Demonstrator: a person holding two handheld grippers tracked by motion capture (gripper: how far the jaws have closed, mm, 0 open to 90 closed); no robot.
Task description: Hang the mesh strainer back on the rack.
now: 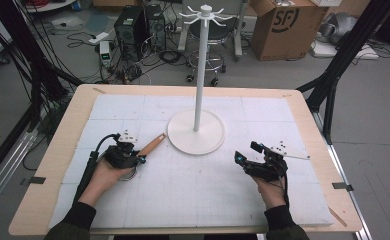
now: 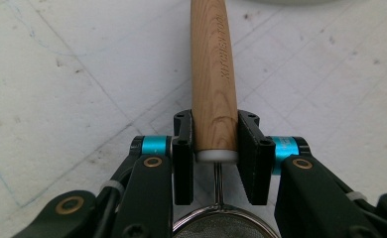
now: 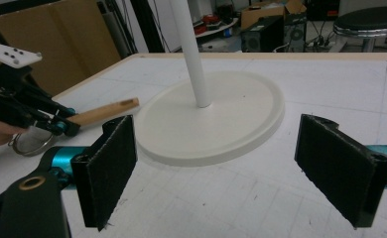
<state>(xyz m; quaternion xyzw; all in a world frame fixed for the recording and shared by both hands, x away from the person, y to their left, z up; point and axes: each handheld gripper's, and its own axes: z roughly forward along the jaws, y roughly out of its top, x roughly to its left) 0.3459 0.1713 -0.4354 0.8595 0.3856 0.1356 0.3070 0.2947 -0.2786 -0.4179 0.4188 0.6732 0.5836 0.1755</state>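
One white mat on wooden table

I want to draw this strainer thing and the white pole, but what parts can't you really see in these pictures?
- Strainer mesh bowl: left gripper view, cut off by the bottom edge; high view, tucked under the left gripper.
- Pole stand top hooks: right gripper view, cut off by the top edge; high view, too small to count.
- Right gripper body: right gripper view, cut off by the bottom edge.
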